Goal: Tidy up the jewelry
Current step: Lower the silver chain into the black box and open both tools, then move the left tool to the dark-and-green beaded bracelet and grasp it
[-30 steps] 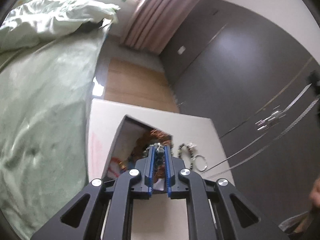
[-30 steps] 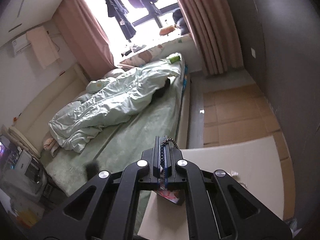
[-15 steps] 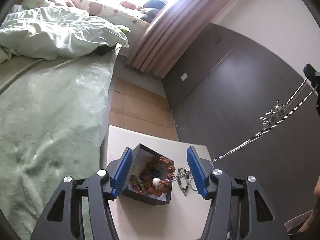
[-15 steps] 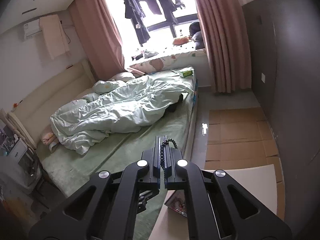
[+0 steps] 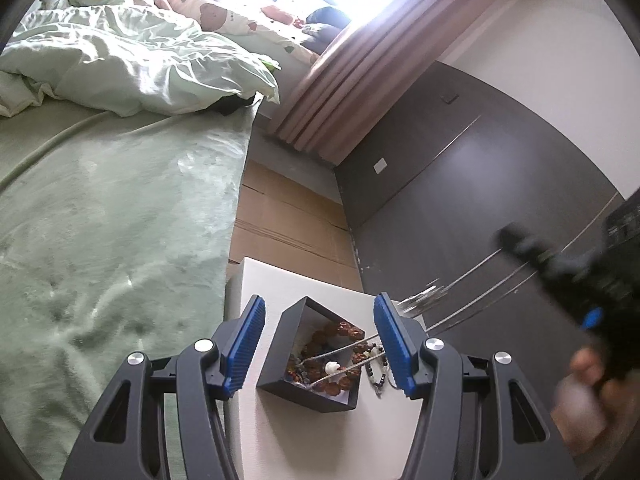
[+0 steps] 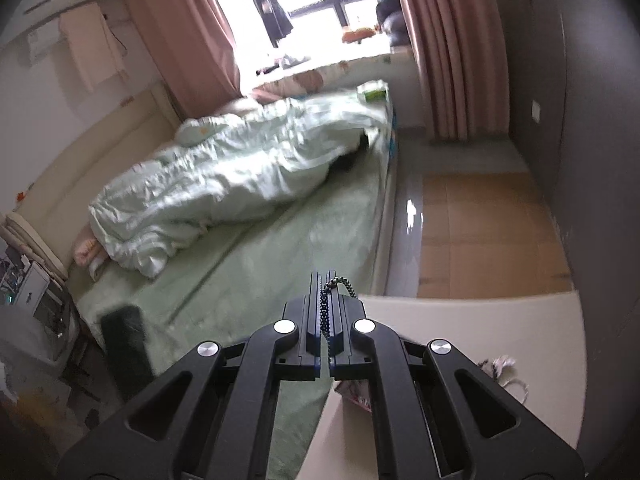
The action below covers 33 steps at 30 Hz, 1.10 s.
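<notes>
A black jewelry box [image 5: 280, 354] stands on the white table [image 5: 296, 436], holding brown bead bracelets [image 5: 340, 330] and a white bead. My left gripper [image 5: 318, 344] is open above it, blue pads either side of the box. A silver chain necklace [image 5: 476, 312] with a pendant runs taut from the box up right to my right gripper [image 5: 560, 268], blurred at the right. In the right wrist view my right gripper [image 6: 329, 284] is shut on the chain [image 6: 340, 282], which loops over the fingertips. Dark bead bracelets [image 5: 378, 374] lie right of the box.
A bed with green sheet [image 5: 100, 240] and rumpled duvet [image 6: 224, 176] lies left of the table. A dark wardrobe wall [image 5: 460, 184] stands right. Cardboard covers the floor [image 5: 288, 224] beyond the table. More jewelry [image 6: 504, 368] lies on the table in the right wrist view.
My left gripper opened and drew back from the box, letting go of the chain's lower end. My right gripper, still holding the chain, swung down closer to the table.
</notes>
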Each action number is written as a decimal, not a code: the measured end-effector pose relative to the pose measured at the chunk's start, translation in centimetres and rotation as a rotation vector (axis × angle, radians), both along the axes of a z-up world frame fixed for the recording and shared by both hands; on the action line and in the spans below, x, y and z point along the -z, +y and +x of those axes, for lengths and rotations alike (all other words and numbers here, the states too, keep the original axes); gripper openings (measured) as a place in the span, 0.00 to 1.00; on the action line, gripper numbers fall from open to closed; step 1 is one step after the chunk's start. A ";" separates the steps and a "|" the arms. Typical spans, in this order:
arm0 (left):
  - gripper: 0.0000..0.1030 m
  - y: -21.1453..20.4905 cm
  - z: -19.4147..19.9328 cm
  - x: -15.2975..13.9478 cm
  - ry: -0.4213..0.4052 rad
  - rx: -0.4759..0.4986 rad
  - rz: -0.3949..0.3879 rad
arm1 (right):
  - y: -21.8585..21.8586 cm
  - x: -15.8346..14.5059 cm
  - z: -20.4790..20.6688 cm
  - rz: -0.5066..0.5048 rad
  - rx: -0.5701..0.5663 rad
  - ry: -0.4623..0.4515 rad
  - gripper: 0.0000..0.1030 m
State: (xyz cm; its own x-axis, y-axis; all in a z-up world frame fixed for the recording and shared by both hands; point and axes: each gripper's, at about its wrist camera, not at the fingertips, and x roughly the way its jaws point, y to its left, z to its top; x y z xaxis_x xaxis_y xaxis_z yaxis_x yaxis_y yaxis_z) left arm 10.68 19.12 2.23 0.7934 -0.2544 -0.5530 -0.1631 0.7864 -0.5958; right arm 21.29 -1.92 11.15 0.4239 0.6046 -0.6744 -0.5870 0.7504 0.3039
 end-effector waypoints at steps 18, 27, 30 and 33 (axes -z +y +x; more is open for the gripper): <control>0.53 0.4 0.3 0.2 0.006 -0.010 -0.006 | 1.5 10.7 2.7 -0.228 0.038 0.196 0.92; 0.53 -1.4 1.0 0.4 0.016 0.023 0.024 | -6.0 8.2 2.3 -0.093 0.108 0.188 0.92; 0.53 -2.5 1.4 0.5 0.021 0.040 0.034 | -9.0 8.4 2.6 -0.067 0.165 0.203 0.92; 0.53 -3.9 2.0 0.6 0.024 0.061 0.049 | -11.4 8.9 3.0 -0.037 0.203 0.218 0.92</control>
